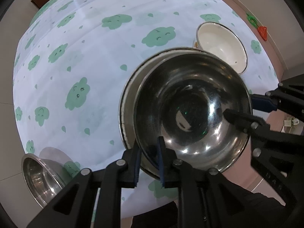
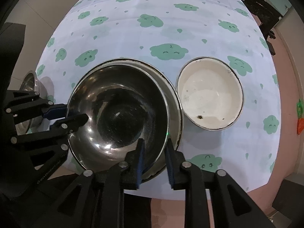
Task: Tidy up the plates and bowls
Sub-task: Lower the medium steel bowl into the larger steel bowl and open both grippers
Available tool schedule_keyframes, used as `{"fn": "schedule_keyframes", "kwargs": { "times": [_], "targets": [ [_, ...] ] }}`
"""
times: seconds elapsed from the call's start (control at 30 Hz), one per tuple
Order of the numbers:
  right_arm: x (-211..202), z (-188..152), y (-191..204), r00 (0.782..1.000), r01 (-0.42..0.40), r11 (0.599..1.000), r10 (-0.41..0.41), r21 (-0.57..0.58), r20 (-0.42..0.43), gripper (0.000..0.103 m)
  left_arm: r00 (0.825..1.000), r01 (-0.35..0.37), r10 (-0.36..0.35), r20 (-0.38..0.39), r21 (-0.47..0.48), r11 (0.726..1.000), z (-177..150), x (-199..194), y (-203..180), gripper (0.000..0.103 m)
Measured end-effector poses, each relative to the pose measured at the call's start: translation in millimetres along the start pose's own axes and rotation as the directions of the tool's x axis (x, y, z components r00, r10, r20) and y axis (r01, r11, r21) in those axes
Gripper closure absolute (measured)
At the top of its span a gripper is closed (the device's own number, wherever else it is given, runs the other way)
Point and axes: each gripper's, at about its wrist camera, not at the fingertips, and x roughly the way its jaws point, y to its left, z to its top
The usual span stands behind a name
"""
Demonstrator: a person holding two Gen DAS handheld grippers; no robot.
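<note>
While both tongs reach in from opposite sides, a shiny steel bowl sits tilted inside a larger metal pan with a dark, worn rim, on a desk covered by a pale cloth printed with green clouds.

In the left wrist view, the left tongs straddle the near rim of the steel bowl, one blue-padded finger inside the bowl and the other outside it, between the bowl and the pan's wall. The gap between the fingers is narrow and the rim runs through it; whether the pads actually press on the metal cannot be told. The right tongs come in from the right of the same view, one black finger lying inside the bowl and the blue-padded one outside its rim.

In the right wrist view, the right tongs sit over the near edge of the bowl, one finger inside the steel bowl and the other outside the pan, so both rims pass between them. The fingers stand moderately apart, and a firm grip cannot be confirmed. The left tongs enter from the left and straddle the bowl's rim.

Just beyond and to the right of the right tongs stands a cream enamel bowl, upright, close beside the pan, with dark chips in its coating. To the left of the left tongs, near the desk's edge, another steel bowl rests on the cloth.
</note>
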Motion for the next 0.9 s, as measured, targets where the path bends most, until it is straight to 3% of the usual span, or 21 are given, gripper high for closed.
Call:
{"fn": "schedule_keyframes", "kwargs": {
  "times": [0.17,0.33,0.4,0.5,0.67,0.8,0.9],
  "targets": [
    [0.8,1.3,4.8,1.0,-0.03,1.0,0.03,0.002,-0.004,0.057,1.0,0.012,-0.012,0.004,-0.007,1.0,-0.9,-2.1,2.6,0.086],
    [1.1,2.5,7.1,1.0,-0.031,0.999,0.031,0.005,-0.003,0.053,0.999,0.029,-0.028,0.021,-0.026,0.999,-2.2,-7.7,10.2,0.086],
    [-2.2,3.1,7.1,1.0,-0.025,1.0,0.025,0.007,0.008,0.052,0.999,0.032,-0.031,0.036,-0.026,0.999,-3.7,-12.2,11.1,0.076],
    [-9.6,4.1,5.9,0.999,-0.015,1.0,0.014,0.011,0.04,0.044,0.998,0.037,-0.036,0.053,-0.02,0.999,-5.2,-16.9,11.5,0.071],
    [-13.6,4.7,4.2,0.999,-0.011,1.0,0.01,0.021,0.052,0.044,0.998,0.035,-0.034,0.058,-0.021,0.999,-7.4,-19.9,14.6,0.07],
    [-17.2,2.5,5.6,0.998,-0.011,1.0,0.009,0.024,0.055,0.044,0.996,0.019,-0.016,0.088,-0.033,0.999,-8.0,-28.3,16.4,0.059],
    [-24.2,1.8,4.9,0.997,-0.018,0.999,0.015,0.031,0.073,0.044,0.994,0.013,-0.009,0.105,-0.041,0.999,-3.5,-31.7,16.6,0.058]
  ]
}}
